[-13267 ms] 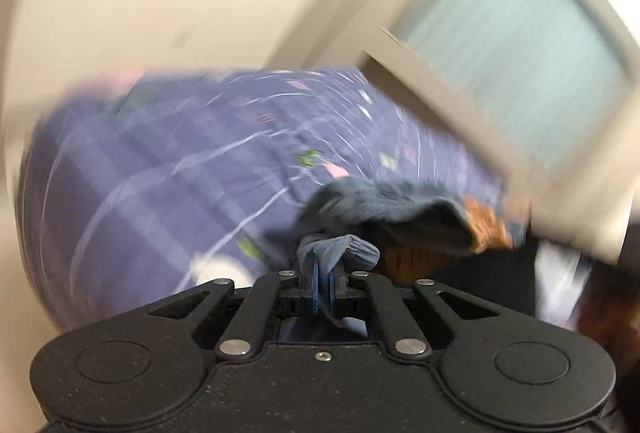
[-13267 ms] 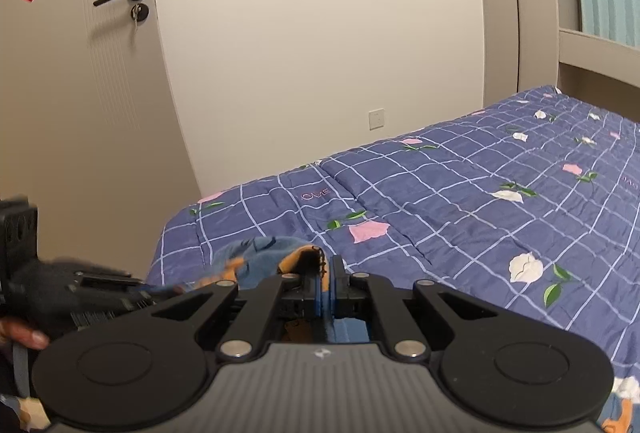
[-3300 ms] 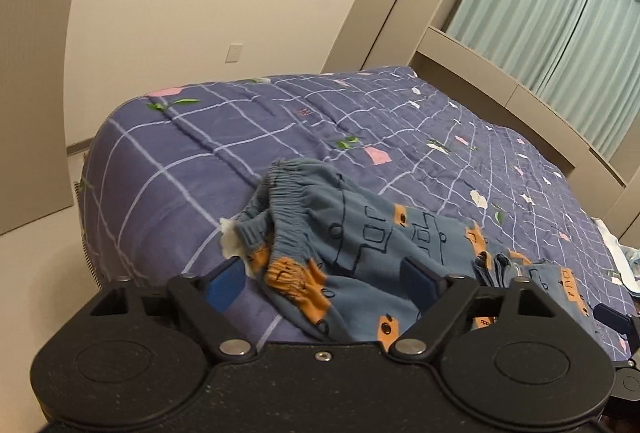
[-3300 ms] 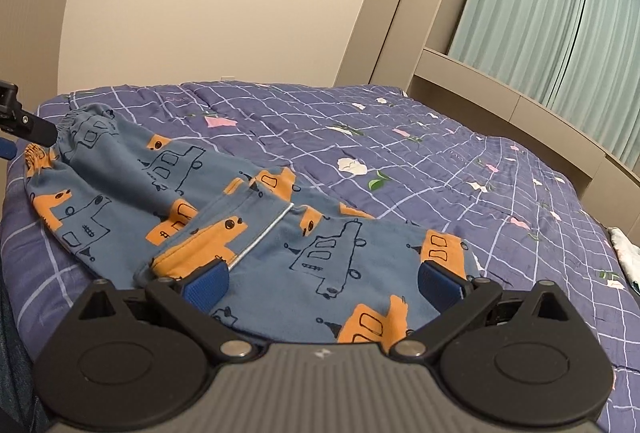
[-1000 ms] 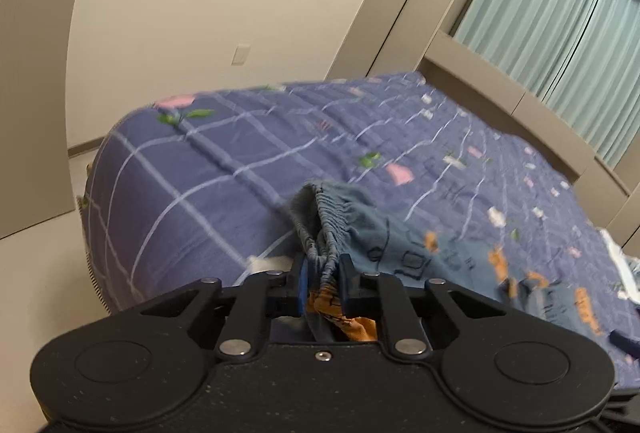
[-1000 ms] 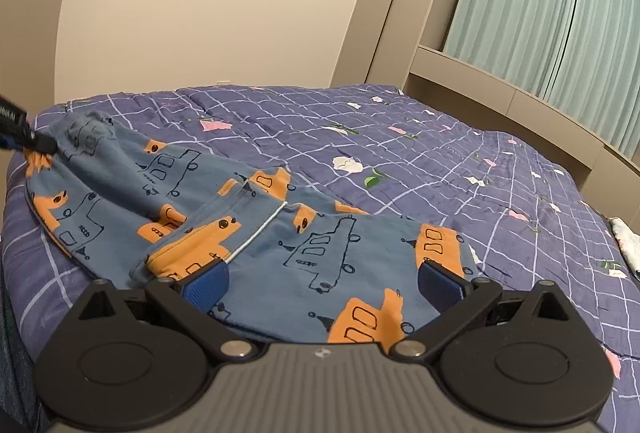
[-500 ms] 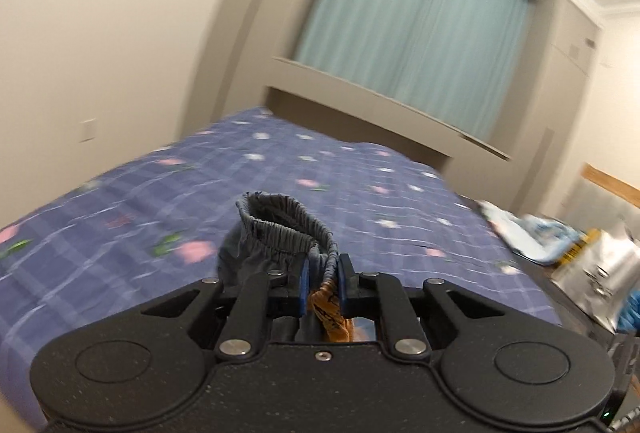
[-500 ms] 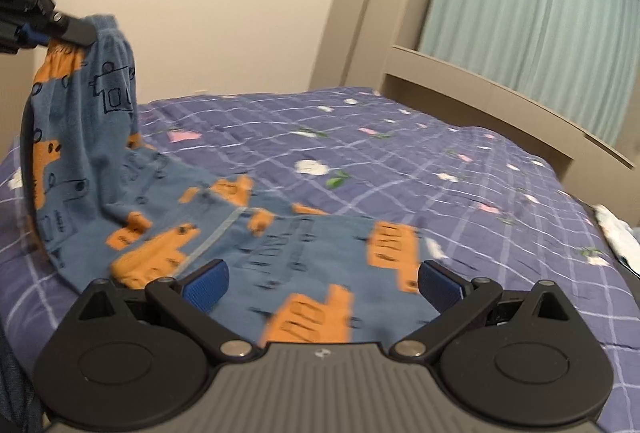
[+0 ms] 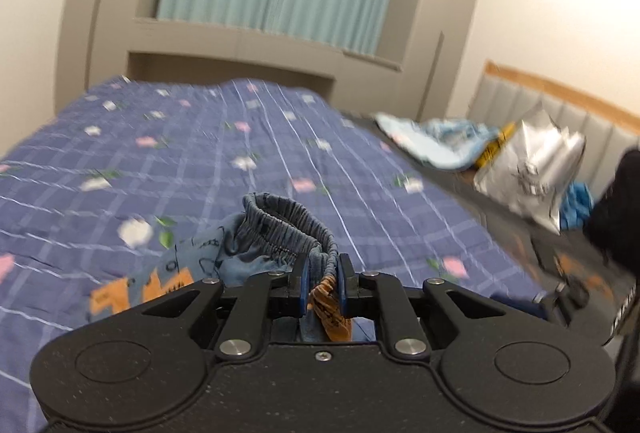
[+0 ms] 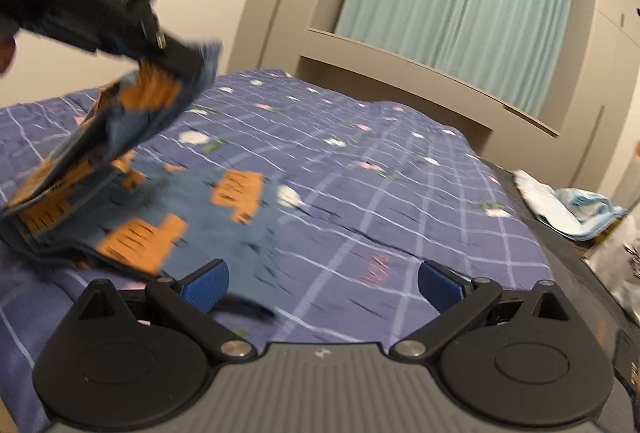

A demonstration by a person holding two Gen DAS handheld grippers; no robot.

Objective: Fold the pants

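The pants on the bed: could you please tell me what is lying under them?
The flowered blue quilt lies under the pants. The left gripper holds their waistband up; whatever is beneath the spread cloth is hidden.

Home bedroom. Big bed (image 10: 400, 193) with purple grid-and-flower quilt (image 9: 200, 153), padded headboard (image 9: 560, 109) on the wall, teal curtains (image 10: 460, 1) over a built-in beige ledge (image 9: 240, 41). Loose light-blue laundry (image 9: 440, 141) and a silver bag (image 9: 528, 169) lie at the bedside.
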